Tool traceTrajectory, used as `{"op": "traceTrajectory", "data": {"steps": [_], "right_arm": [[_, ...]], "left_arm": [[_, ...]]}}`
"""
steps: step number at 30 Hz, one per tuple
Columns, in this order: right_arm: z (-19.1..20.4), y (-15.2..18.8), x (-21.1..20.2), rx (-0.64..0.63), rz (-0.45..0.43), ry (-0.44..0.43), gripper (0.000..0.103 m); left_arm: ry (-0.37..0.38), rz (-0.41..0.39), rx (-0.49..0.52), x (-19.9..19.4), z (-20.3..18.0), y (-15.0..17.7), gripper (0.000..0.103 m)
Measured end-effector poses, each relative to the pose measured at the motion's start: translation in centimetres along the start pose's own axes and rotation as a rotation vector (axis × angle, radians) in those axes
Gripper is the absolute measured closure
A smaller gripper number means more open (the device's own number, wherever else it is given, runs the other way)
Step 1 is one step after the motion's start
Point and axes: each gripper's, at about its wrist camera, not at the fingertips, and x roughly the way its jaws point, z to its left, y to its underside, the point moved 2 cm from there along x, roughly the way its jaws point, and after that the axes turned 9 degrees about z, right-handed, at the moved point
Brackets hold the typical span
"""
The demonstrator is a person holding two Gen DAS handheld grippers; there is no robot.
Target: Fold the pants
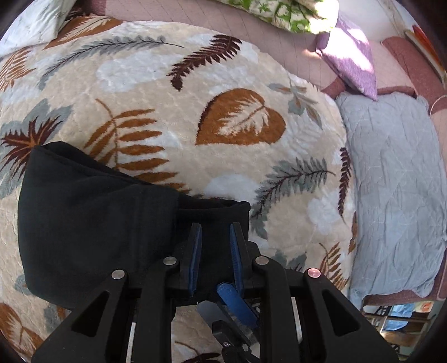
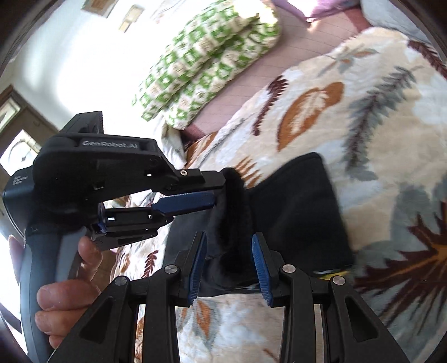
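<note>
The black pants [image 1: 92,223] lie folded into a compact bundle on a cream leaf-patterned blanket [image 1: 195,111]. My left gripper [image 1: 215,231] has its blue-padded jaws around a fold of the black cloth at the bundle's right edge, with a visible gap between them. In the right wrist view the pants [image 2: 293,212] show as a black bundle, with a fuzzy edge rising between my right gripper's [image 2: 230,245] open jaws. The left gripper [image 2: 212,195] enters there from the left, held by a hand, its fingers at the same cloth edge.
A grey-blue quilt [image 1: 396,190] lies to the right of the blanket. A purple pillow [image 1: 352,55] and a green-patterned pillow [image 2: 206,58] lie at the far side on a pink sheet [image 1: 251,25]. The blanket [image 2: 363,111] covers most of the bed.
</note>
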Motion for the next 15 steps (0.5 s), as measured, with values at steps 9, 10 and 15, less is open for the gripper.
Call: {"op": "traceTrajectory", "data": {"steps": [9,10,15], "right_arm": [[-2.3,-0.6,-1.4,0.015,0.023,-0.017,0.064],[-2.0,-0.6,-1.2,0.008,0.028,-0.029,0.058],[0.3,-0.7,0.5,-0.054,0.079,-0.042,0.039]], "left_arm": [[-0.09,-0.063,0.073,-4.9,2.6,-1.5,0.085],[-0.115,-0.076,0.092,-5.7,3.0,-1.9,0.085],[-0.371,-0.094,0.226,-7.3,4.6,-2.5,0.084]]}}
